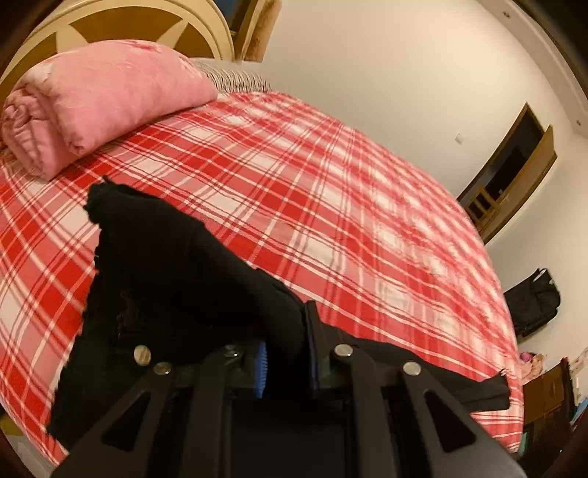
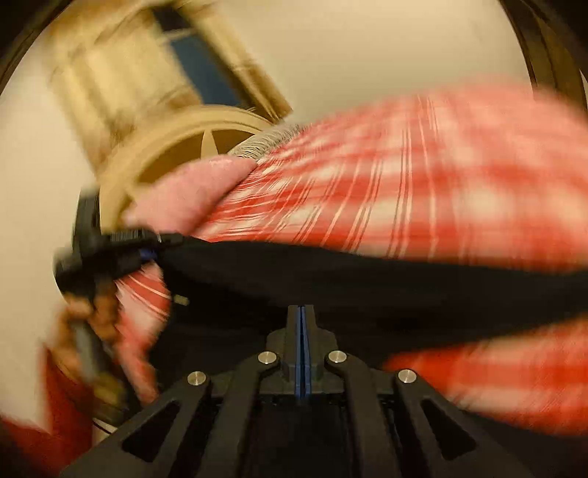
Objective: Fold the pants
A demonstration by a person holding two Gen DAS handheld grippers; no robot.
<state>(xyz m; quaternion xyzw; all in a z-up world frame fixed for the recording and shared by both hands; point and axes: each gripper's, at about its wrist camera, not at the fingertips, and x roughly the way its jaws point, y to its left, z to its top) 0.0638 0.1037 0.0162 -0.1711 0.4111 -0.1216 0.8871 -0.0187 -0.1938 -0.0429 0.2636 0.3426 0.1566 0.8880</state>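
Observation:
The black pants (image 1: 154,264) hang bunched over the red plaid bed (image 1: 330,206). My left gripper (image 1: 284,353) is shut on a thick fold of the pants, and the cloth hides its left finger. In the right wrist view, which is blurred by motion, my right gripper (image 2: 301,316) is shut on the near edge of the pants (image 2: 367,275), which stretch taut across the view. The left gripper also shows in the right wrist view (image 2: 154,242), pinching the far left end of the same edge.
A rolled pink quilt (image 1: 95,106) lies at the head of the bed by a round wooden headboard (image 1: 121,25). A dark doorway (image 1: 514,161) and a black bag (image 1: 533,301) stand to the right beyond the bed's edge.

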